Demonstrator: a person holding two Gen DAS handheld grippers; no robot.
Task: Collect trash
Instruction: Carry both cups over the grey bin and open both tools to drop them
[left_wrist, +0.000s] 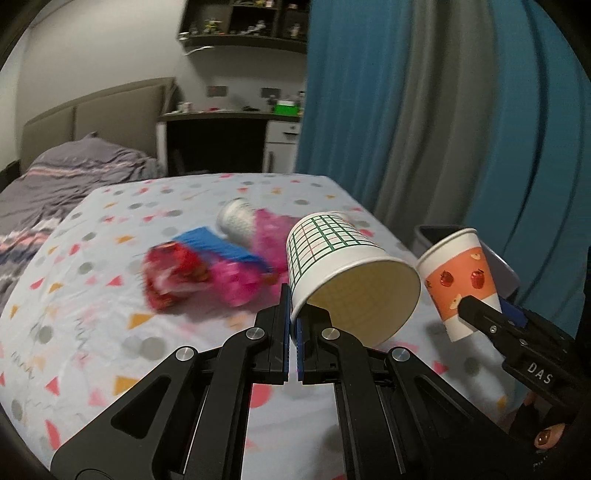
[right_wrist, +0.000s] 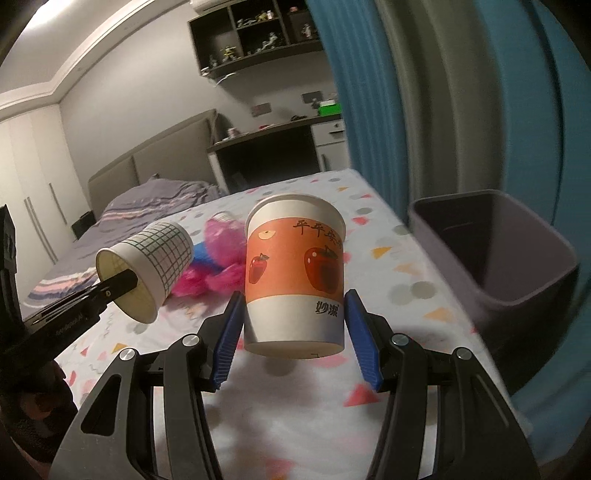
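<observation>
Above the patterned table, the left gripper is pinching a checked paper cup by its thin rim, while the right gripper is squeezing an apple-printed cup around its body; both cups look light and easily crushed.

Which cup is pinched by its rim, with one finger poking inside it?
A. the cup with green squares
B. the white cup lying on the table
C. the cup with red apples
A: the left gripper is shut on the rim of the green-grid cup, one finger inside its mouth.

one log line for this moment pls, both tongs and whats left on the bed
left tongs: shut on grid cup rim | right tongs: shut on apple cup | bin: right | wrappers: on bed
</observation>
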